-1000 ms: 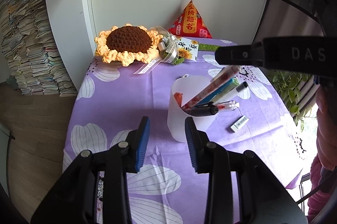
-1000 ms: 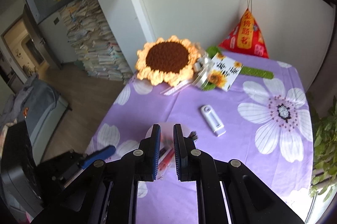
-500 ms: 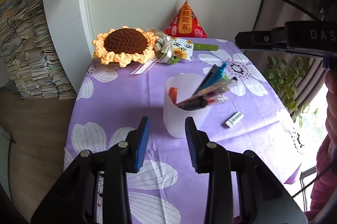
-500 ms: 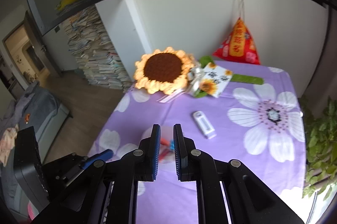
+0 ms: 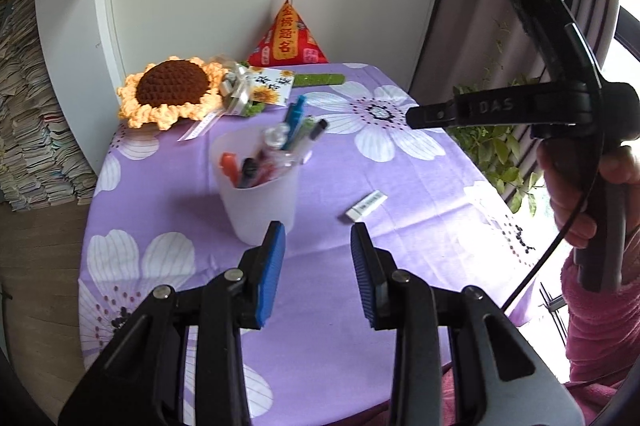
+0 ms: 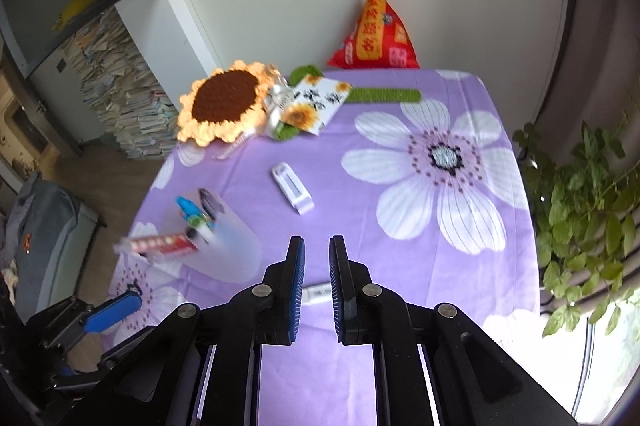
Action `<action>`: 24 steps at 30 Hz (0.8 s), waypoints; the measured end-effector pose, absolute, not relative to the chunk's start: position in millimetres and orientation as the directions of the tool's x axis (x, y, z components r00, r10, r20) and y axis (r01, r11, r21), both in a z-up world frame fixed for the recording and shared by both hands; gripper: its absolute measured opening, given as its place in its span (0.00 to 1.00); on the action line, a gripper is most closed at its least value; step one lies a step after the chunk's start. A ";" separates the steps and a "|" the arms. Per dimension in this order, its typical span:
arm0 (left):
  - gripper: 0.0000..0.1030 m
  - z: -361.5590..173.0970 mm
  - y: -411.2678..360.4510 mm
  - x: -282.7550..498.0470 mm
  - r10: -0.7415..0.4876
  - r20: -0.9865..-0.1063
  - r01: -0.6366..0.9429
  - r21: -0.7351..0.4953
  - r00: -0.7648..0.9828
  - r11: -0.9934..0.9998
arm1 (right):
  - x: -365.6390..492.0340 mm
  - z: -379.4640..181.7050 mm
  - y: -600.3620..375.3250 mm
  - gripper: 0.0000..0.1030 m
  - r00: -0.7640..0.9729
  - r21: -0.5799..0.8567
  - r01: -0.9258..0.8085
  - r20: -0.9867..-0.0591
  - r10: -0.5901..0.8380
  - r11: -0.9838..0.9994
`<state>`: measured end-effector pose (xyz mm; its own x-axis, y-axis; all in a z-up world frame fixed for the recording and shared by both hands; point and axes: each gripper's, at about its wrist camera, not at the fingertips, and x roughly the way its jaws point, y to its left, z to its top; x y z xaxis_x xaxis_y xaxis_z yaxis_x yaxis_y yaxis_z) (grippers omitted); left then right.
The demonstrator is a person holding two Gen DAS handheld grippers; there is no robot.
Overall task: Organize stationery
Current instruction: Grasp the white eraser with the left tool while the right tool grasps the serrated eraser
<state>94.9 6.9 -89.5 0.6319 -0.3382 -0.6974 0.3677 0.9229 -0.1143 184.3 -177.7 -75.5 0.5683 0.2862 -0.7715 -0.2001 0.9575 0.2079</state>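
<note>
The left gripper (image 5: 318, 262) is released, its jaws wide apart, just before the translucent pen cup (image 5: 262, 194) near the table's left edge. The right gripper (image 6: 317, 268) holds nothing, with only a narrow gap between its jaws. It hovers above a white eraser (image 6: 316, 293), which lies with its long axis across the view. The purple flowered tablecloth (image 6: 400, 226) is bare toward the right edge. Only the right wrist view shows the white correction tape (image 6: 292, 188). The pens (image 5: 296, 130) lean up toward the far right.

purple tablecloth (image 5: 400, 194) with white flowers, frosted white cup (image 5: 262, 202).
</note>
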 end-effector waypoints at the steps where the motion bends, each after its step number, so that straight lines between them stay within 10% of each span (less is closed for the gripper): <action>1: 0.30 -89.5 2.8 94.3 -0.343 -0.698 0.376 -0.113 0.629 0.920 | 183.2 -78.0 -181.3 0.11 0.564 0.211 -0.200 -0.773 0.289 0.957; 24: 0.47 -165.4 -122.9 174.6 -0.227 -0.797 0.558 0.160 0.560 0.814 | 144.4 -99.3 -314.6 0.11 0.584 0.278 -0.018 -0.776 0.236 0.960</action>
